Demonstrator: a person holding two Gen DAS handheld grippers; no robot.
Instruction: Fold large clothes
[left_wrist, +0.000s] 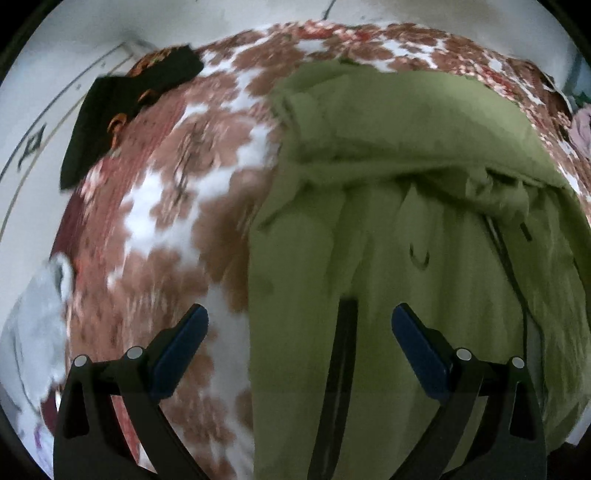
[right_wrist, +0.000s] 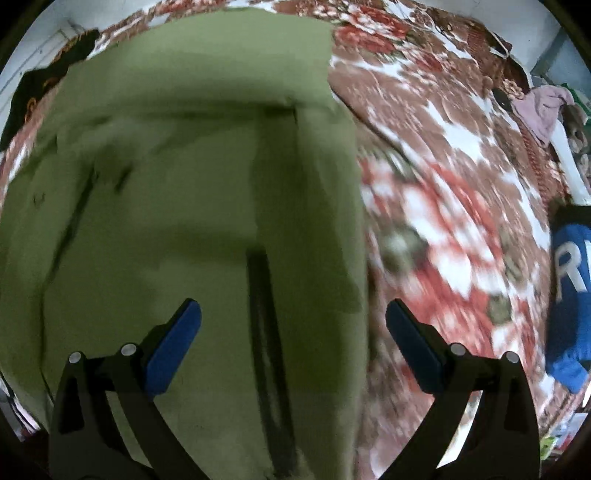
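Green garment spread on a floral bed, both grippers released above it.

In the left wrist view, the left gripper (left_wrist: 300, 325) is seen with its blue-padded fingers spread wide and nothing held; the olive-green garment (left_wrist: 388, 155) is laid rumpled on the floral bedspread (left_wrist: 177, 206), with a dark cloth (left_wrist: 110, 122) near the far edge. In the right wrist view, the right gripper (right_wrist: 293, 319) is likewise spread and empty over the garment's flatter part, and a blue cloth (right_wrist: 570, 306) with white lettering is seen well apart at the right.
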